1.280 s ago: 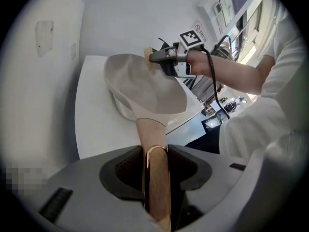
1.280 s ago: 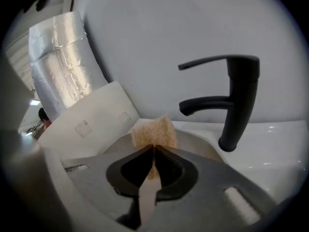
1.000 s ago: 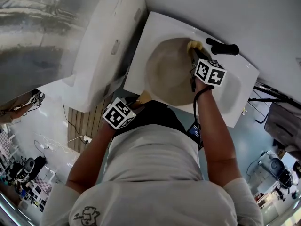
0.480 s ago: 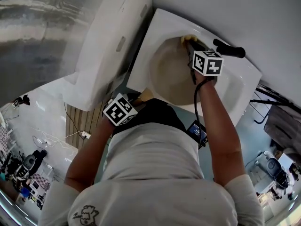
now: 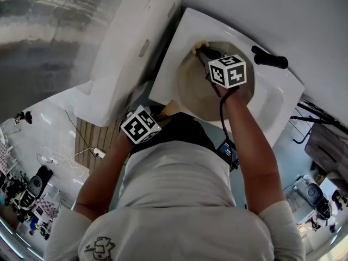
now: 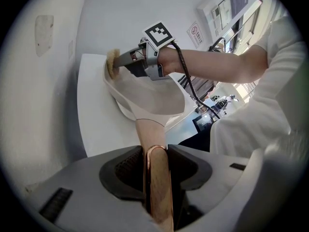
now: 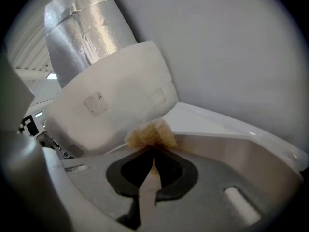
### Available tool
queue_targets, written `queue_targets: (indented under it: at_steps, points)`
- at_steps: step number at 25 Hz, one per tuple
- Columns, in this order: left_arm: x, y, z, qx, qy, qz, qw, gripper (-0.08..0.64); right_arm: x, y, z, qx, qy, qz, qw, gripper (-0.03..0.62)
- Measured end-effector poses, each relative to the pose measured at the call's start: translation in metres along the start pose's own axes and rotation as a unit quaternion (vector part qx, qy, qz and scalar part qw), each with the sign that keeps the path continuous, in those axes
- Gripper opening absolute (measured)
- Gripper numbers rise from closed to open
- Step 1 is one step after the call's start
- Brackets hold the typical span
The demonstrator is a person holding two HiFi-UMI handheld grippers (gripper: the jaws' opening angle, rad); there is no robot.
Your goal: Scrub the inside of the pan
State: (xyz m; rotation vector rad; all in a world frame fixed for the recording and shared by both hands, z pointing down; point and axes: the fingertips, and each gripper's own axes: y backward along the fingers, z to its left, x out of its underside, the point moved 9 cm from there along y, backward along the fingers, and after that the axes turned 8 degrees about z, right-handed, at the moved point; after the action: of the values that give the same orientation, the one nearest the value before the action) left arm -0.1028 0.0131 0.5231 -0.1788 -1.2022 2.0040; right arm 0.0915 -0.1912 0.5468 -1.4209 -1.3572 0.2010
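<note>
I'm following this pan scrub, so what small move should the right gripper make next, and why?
Probably draw the sponge from the far rim across the floor of the pan. The right gripper pinches the sponge at that rim, the inside lies bare beside it, and the left gripper clamps the handle, steadying the pan.

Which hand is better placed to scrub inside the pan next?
Right. The right gripper is shut on the sponge at the pan's inner wall; the left gripper clamps the handle, steadying it.
</note>
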Motion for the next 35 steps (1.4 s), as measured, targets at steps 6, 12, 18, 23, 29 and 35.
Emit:
queue_targets:
  at_steps: [6,12,18,23,29,35]
  points:
    - [0.000,-0.001,0.001,0.001,-0.001,-0.001,1.0000,0.163,0.010,-0.010,0.017,-0.072,-0.007,0.014,0.997,0.018]
    - [-0.002,-0.005,-0.001,0.002,0.000,-0.001,1.0000,0.163,0.033,-0.020,0.041,-0.156,0.017,0.054,0.986,0.020]
    - [0.000,0.000,0.000,0.003,0.002,-0.003,1.0000,0.163,0.041,-0.020,0.061,-0.213,0.038,0.085,0.973,0.020]
    - [0.000,0.000,0.000,0.001,0.007,-0.005,1.0000,0.163,0.058,-0.018,0.070,-0.265,0.047,0.137,0.953,0.020]
    - [0.001,0.000,-0.002,-0.002,0.012,-0.011,0.9999,0.161,0.084,-0.010,0.081,-0.326,0.042,0.219,0.919,0.020]
    - [0.002,0.000,-0.004,-0.003,0.016,-0.015,0.9998,0.161,0.100,0.000,0.082,-0.353,0.035,0.279,0.893,0.020]
